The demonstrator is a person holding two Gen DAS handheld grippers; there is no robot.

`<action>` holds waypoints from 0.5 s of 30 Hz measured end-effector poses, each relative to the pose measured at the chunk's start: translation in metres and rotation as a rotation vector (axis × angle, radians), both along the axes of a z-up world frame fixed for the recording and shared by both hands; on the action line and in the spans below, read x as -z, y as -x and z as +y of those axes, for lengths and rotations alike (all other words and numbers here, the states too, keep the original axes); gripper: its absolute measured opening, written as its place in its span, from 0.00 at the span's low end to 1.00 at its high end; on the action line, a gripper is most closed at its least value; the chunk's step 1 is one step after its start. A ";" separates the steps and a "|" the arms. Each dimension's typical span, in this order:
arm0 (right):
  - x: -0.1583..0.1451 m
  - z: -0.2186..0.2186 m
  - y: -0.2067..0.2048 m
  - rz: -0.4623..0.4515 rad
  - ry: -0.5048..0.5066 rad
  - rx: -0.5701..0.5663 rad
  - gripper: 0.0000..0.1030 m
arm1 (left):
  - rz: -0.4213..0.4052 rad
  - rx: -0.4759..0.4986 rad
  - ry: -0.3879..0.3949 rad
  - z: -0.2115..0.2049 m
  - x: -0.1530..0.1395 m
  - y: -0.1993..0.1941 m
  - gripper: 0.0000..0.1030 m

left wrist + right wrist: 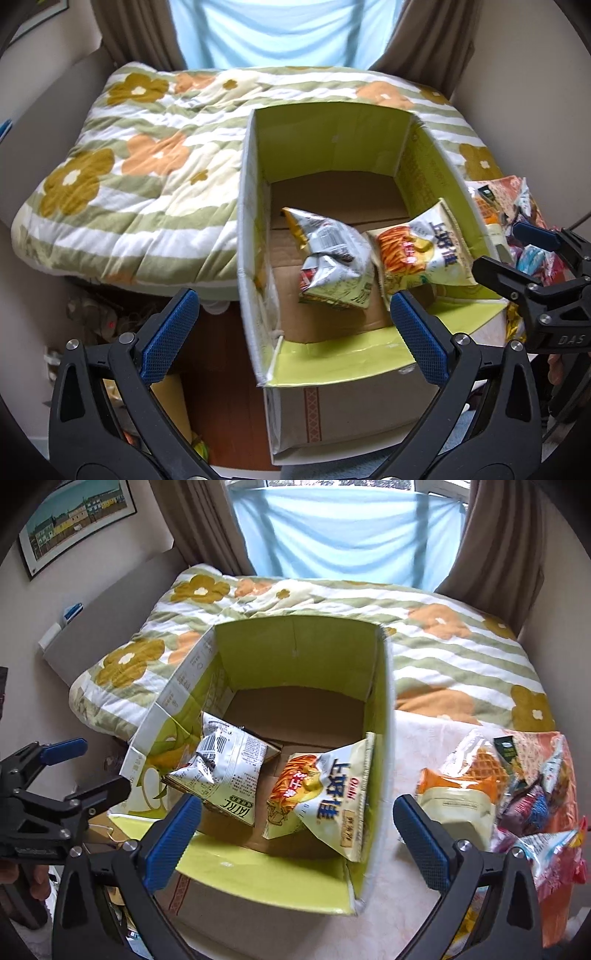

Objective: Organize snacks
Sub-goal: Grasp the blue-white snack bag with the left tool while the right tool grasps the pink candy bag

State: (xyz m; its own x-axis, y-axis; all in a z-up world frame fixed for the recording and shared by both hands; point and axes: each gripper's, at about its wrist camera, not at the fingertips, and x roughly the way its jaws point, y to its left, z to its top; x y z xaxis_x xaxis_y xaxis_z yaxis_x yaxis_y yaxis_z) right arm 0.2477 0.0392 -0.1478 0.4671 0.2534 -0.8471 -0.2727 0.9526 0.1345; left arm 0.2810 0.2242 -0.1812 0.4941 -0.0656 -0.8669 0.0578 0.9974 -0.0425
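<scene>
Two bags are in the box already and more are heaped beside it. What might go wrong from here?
The cardboard box juts over the table edge nearest the camera; a push on that side might tip it. The snack pile is a loose heap of slippery wrappers, so the open right gripper may pinch two bags or scatter some. The chip bag leans on the wall, taking room that later bags need.

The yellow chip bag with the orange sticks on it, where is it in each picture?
Left wrist view: the yellow chip bag lies inside the cardboard box, right of centre, leaning on the box's right wall.
Right wrist view: the same bag sits at the picture's centre, against the box's right wall.
Shared landmark: the silver snack bag lies just left of it in both.
</scene>
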 end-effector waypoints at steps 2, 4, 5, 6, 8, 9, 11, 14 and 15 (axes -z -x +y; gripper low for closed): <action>-0.008 -0.009 0.005 -0.016 -0.001 0.027 1.00 | -0.013 0.026 0.011 -0.007 -0.004 0.001 1.00; -0.017 -0.023 0.013 -0.030 -0.007 0.064 1.00 | -0.025 0.059 0.018 -0.017 -0.008 0.001 1.00; -0.023 -0.033 0.018 -0.041 -0.015 0.090 1.00 | -0.034 0.078 0.024 -0.024 -0.011 0.001 1.00; -0.028 -0.044 0.023 -0.053 -0.023 0.120 1.00 | -0.041 0.096 0.032 -0.031 -0.014 0.000 1.00; -0.036 -0.067 0.031 -0.071 -0.027 0.179 1.00 | -0.053 0.126 0.045 -0.046 -0.019 -0.001 1.00; -0.039 -0.078 0.035 -0.077 -0.023 0.208 1.00 | -0.055 0.150 0.058 -0.055 -0.021 -0.002 1.00; -0.046 -0.105 0.043 -0.087 -0.021 0.274 1.00 | -0.065 0.199 0.070 -0.077 -0.026 -0.003 1.00; -0.052 -0.146 0.056 -0.104 -0.009 0.351 1.00 | -0.083 0.257 0.065 -0.111 -0.031 -0.001 1.00; -0.053 -0.159 0.060 -0.108 0.002 0.371 1.00 | -0.090 0.281 0.065 -0.127 -0.033 0.001 1.00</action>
State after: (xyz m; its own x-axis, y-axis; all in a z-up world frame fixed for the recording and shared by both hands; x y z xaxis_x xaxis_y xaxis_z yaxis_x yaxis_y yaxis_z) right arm 0.1877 -0.1198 -0.0946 0.6133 0.0484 -0.7884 0.0782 0.9895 0.1216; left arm 0.2804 0.0971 -0.1479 0.5233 -0.2644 -0.8101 0.3380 0.9371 -0.0876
